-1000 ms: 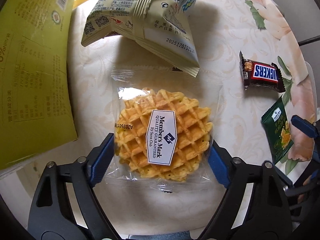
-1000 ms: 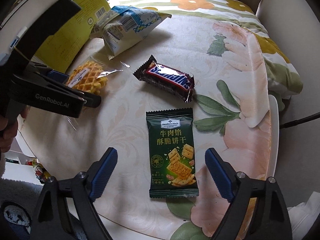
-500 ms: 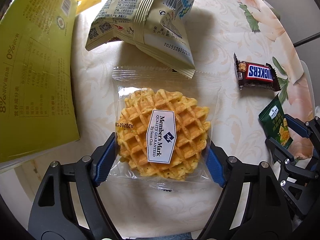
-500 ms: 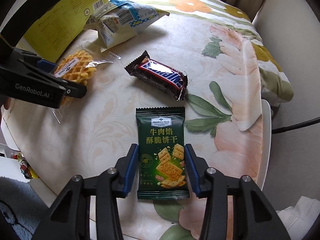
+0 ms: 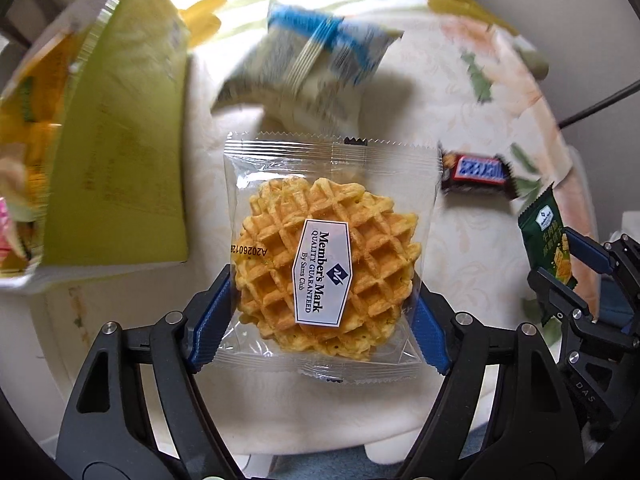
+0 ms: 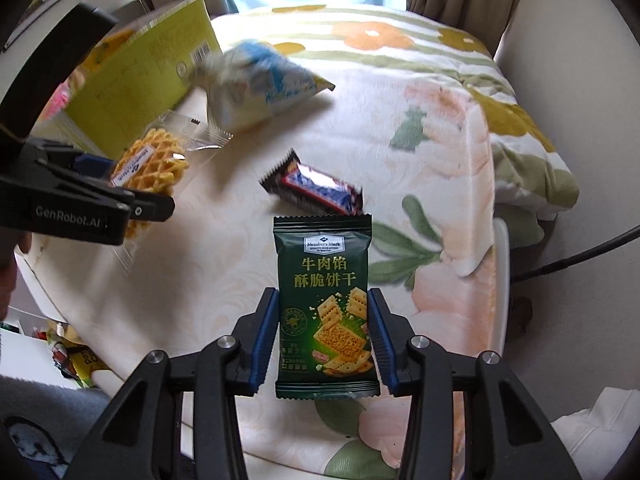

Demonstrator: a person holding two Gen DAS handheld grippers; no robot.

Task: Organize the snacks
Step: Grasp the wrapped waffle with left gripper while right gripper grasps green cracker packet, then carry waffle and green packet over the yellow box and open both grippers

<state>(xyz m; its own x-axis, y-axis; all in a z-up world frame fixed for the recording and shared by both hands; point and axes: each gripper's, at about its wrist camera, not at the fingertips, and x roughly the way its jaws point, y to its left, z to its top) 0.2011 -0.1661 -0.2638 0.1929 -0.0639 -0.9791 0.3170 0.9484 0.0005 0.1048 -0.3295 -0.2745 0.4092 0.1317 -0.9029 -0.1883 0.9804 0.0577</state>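
Low in the left wrist view, left gripper (image 5: 320,316) with jaws squeezing the waffle pack (image 5: 326,256), lifted off the worktop (image 5: 460,240). Low in the right wrist view, right gripper (image 6: 324,338) with jaws pinching the green cracker pack (image 6: 326,304), held up too. Farther back, mid frame, chocolate bar (image 6: 314,188). Beyond, upper left, blurry white-and-blue bag (image 6: 260,84) and big yellow-green bag (image 6: 144,80).
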